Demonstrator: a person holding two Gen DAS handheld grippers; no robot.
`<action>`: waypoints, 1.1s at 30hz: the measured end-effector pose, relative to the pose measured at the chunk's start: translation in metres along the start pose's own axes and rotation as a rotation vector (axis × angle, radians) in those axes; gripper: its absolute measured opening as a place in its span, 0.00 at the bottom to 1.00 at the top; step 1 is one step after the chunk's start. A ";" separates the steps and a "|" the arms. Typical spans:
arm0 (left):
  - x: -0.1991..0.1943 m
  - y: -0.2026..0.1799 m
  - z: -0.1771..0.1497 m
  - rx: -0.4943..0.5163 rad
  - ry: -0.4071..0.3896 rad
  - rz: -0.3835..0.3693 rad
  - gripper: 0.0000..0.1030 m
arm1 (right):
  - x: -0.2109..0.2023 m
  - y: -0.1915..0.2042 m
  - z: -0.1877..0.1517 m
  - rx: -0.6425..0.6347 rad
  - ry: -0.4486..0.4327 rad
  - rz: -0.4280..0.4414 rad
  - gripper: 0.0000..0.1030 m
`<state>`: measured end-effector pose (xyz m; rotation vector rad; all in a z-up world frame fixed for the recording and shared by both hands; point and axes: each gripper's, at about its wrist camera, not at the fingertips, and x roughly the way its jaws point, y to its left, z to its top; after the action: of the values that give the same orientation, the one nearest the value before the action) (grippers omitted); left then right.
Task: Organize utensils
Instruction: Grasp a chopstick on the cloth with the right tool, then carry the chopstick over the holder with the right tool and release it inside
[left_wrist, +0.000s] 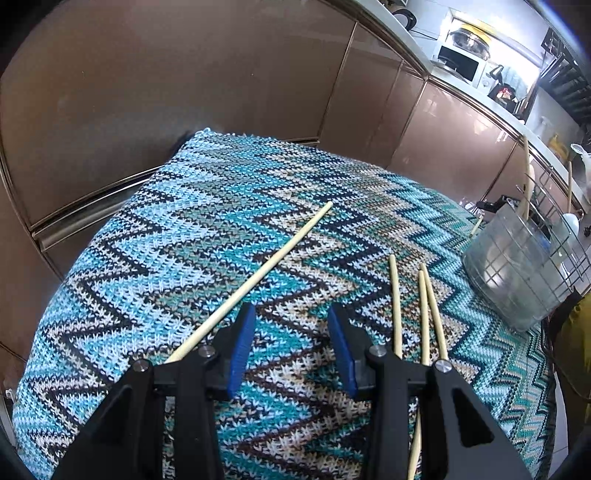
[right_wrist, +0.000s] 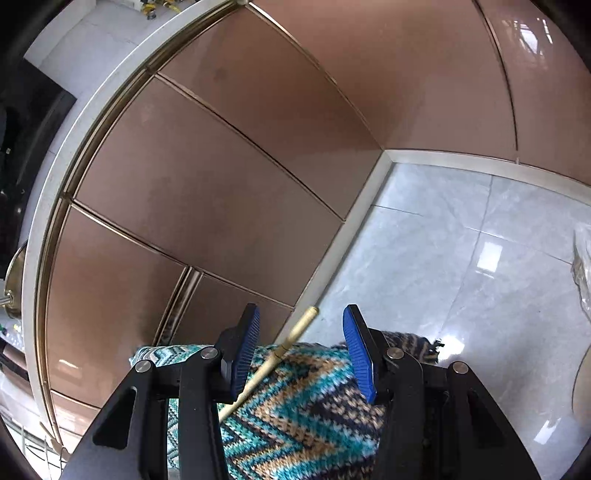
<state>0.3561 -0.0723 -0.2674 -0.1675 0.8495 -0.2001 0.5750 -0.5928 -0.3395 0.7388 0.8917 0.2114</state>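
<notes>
Chopstick, lone (left_wrist: 266, 271): we see it slanting on the knitted cloth (left_wrist: 177, 258), left of our released left gripper (left_wrist: 291, 350).
Chopsticks, three (left_wrist: 424, 314): right, near the wire rack (left_wrist: 554, 236).
Handling: we judge them light, stiff, slippery; pinch mid-shaft.
Right gripper (right_wrist: 301, 354): released, straddling one chopstick (right_wrist: 275, 360) overhanging the cloth's edge.

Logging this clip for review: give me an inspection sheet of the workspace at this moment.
Surface: zigzag knit cloth covers the table.
Job's things: single chopstick lies diagonally; three chopsticks lie grouped to its right; another chopstick overhangs the cloth edge in the right wrist view.
Clutter: clear container inside wire rack.
Grippers: left gripper open, empty; right gripper open around the overhanging chopstick, not clamped.
Cables: nothing seen.
Surroundings: brown cabinets, tiled floor.
</notes>
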 end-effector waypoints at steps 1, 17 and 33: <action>0.001 0.001 0.000 -0.003 0.002 -0.002 0.38 | 0.001 0.000 0.000 -0.004 0.007 0.000 0.46; 0.004 0.003 0.000 -0.009 0.009 -0.008 0.38 | -0.034 0.027 -0.009 -0.153 -0.131 0.127 0.12; 0.004 0.006 -0.001 -0.022 0.007 -0.019 0.38 | -0.151 0.083 -0.043 -0.272 -0.321 0.051 0.06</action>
<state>0.3581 -0.0676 -0.2723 -0.1958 0.8576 -0.2094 0.4580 -0.5792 -0.2067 0.5230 0.5254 0.2461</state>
